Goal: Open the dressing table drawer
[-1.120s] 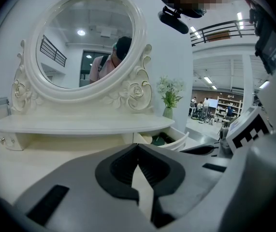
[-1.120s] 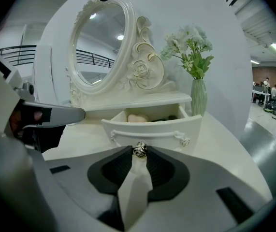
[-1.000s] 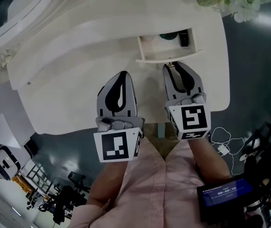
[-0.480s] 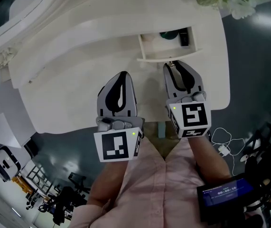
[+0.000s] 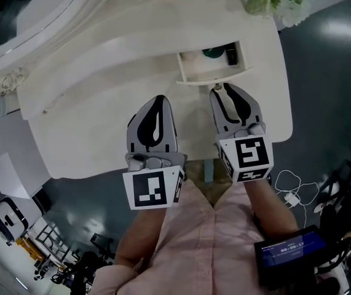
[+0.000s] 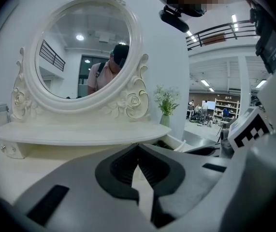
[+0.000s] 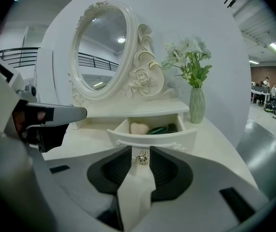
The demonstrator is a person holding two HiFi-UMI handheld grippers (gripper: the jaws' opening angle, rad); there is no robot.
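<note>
The white dressing table's small drawer (image 5: 214, 74) stands pulled out, its scalloped front (image 7: 150, 138) facing me. Its small metal knob (image 7: 142, 158) sits between the tips of my right gripper (image 5: 218, 88) (image 7: 141, 150), whose jaws are opening; the pads stand just clear of the knob on both sides. Inside the drawer lie a cream heart-shaped piece (image 7: 138, 128) and a green thing (image 7: 157, 129). My left gripper (image 5: 158, 97) (image 6: 138, 145) hovers over the tabletop left of the drawer, shut, with nothing in it.
An oval mirror (image 7: 101, 52) in a carved frame rises behind the drawer. A vase of white flowers (image 7: 196, 105) stands at the table's right rear. The tabletop (image 5: 95, 128) curves round to an edge near me. Cables (image 5: 289, 186) lie on the floor.
The table and drawer have shifted slightly in the head view as the camera moved. Both grippers keep their places; the drawer stays pulled out about as far as before.
</note>
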